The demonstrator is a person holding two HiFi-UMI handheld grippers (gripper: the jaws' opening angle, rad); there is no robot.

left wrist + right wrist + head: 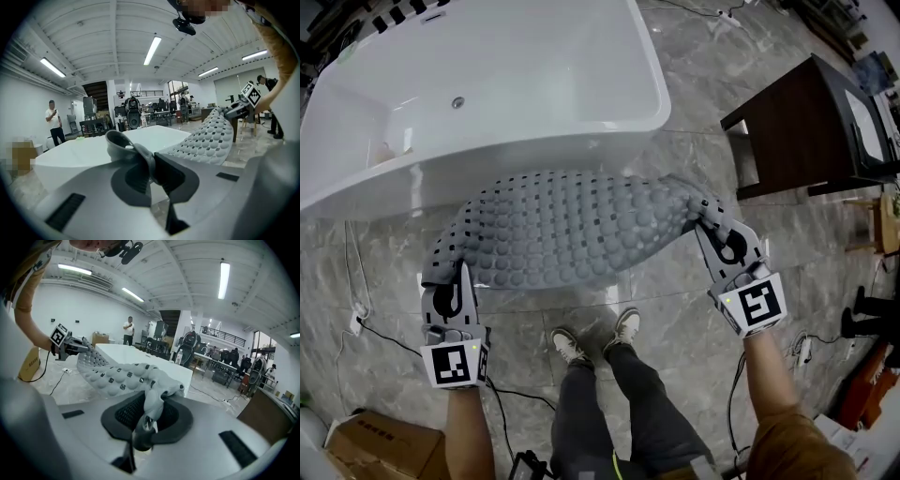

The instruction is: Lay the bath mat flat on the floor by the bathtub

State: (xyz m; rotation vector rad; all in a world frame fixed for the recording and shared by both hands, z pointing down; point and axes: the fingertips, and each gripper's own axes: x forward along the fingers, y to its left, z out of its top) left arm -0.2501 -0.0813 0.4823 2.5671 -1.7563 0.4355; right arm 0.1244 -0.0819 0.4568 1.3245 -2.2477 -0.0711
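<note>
A grey rubbery bath mat (pixel 567 225), studded with rounded bumps and small holes, sags in a curve between the two grippers. The left gripper (pixel 448 286) pinches one bunched end and the right gripper (pixel 712 225) the other, jaws nearly together. Just beyond the grippers stands the glossy white bathtub (pixel 487 103) on the marbled grey floor (pixel 694 309).

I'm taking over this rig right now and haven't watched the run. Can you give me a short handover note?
Left tongs: shut on the left end of the bath mat.
Right tongs: shut on its right end.
Mat: grey and bumpy, held up between the two tongs beside the bathtub, sagging and not flat.
Done: mat gripped at both ends and spread along the tub.
Left: lower it onto the floor by the tub, lay it flat, then let go.
</note>
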